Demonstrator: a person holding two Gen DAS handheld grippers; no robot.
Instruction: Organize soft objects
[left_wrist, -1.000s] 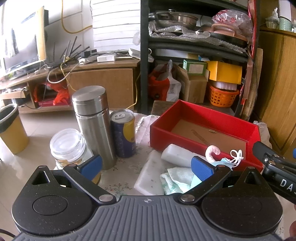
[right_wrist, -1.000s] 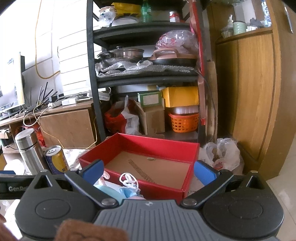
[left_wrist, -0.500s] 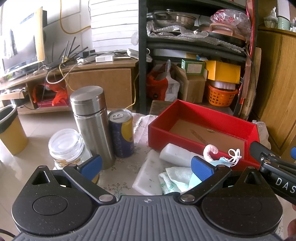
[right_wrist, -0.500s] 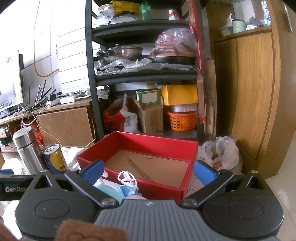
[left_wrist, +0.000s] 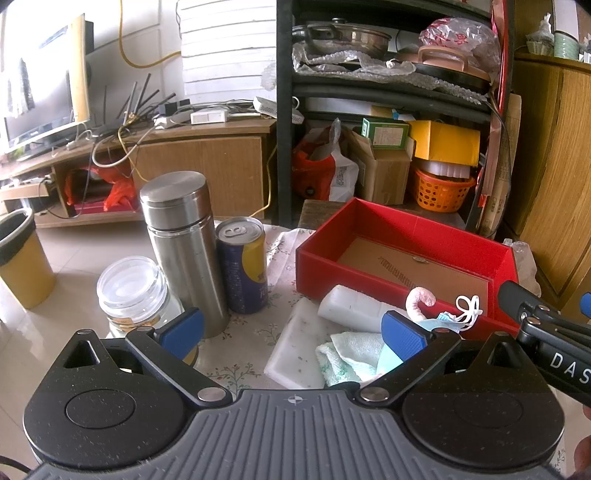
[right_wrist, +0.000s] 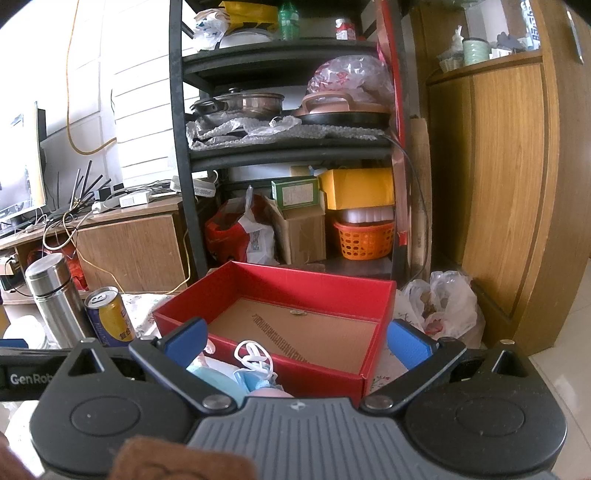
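Hovering released and empty, the left claw (left_wrist: 291, 332) and right claw (right_wrist: 297, 338) sit short of the red box (left_wrist: 406, 236). Just in front of the red box's near wall lie the face mask (left_wrist: 448, 320), green-white cloth (left_wrist: 351, 354) and white bottle (left_wrist: 354, 309).

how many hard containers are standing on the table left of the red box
3: a steel thermos, a blue-and-yellow drink can touching its right side, and a glass jar in front-left. Others may hide behind the left gripper.
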